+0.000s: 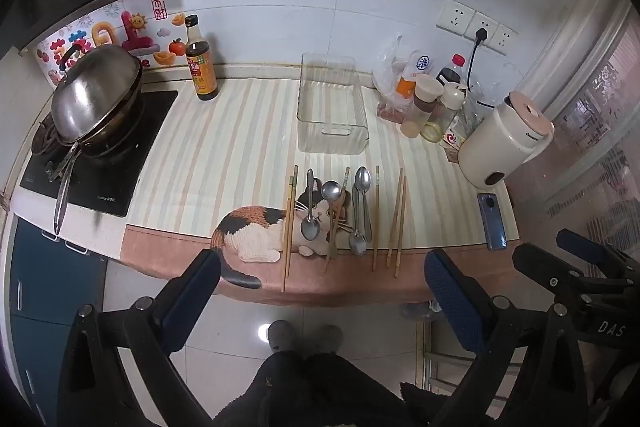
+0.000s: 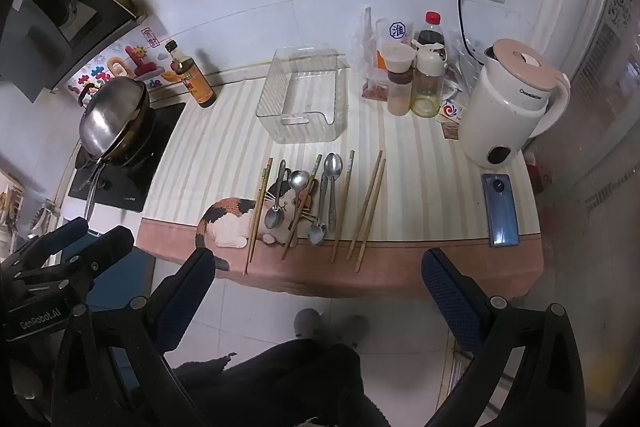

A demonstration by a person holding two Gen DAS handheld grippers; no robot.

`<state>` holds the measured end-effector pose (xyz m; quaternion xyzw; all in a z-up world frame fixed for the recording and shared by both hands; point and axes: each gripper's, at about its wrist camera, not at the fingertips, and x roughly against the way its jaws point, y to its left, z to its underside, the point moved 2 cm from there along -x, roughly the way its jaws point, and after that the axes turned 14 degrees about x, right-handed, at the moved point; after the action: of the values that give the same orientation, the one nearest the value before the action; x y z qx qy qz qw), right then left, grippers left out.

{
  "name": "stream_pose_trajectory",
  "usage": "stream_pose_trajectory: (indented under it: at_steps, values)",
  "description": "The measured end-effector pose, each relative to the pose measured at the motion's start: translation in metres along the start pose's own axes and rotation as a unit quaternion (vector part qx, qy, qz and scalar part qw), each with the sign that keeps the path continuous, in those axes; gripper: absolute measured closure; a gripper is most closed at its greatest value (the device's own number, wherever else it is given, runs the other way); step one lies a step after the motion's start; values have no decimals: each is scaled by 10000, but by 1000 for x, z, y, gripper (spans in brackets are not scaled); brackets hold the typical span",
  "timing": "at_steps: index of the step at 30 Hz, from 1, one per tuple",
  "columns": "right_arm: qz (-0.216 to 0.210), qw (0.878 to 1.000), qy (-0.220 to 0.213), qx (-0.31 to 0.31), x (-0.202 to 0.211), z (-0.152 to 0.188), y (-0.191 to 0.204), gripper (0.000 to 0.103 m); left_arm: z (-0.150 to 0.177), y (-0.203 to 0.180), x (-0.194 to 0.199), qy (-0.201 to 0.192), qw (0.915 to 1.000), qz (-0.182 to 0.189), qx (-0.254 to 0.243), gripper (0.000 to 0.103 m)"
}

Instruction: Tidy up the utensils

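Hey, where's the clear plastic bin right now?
The clear plastic bin sits mid-counter near the wall, behind the row of spoons and chopsticks, between the dark sauce bottle and the condiment jars.

Left gripper (image 1: 322, 277): black frame, silver screws, dark blue textured pads (image 1: 452, 297). Right gripper (image 2: 316, 277): identical build, frame of its neighbour marked "GenRobot.AI"; "DAS" lettering in left view. Person: black fleecy trousers (image 1: 304, 387), grey slippers (image 1: 282, 335).
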<state>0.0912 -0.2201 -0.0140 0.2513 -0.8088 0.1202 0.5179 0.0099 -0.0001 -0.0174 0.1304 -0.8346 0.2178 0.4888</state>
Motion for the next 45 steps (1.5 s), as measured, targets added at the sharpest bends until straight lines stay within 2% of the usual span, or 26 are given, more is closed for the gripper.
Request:
stream_pose_trajectory:
  at_steps: [45]
  values:
    - [-38,10000,17,-26,7,17,-1,0,2,-10,10,-97,9999,38,-70,0]
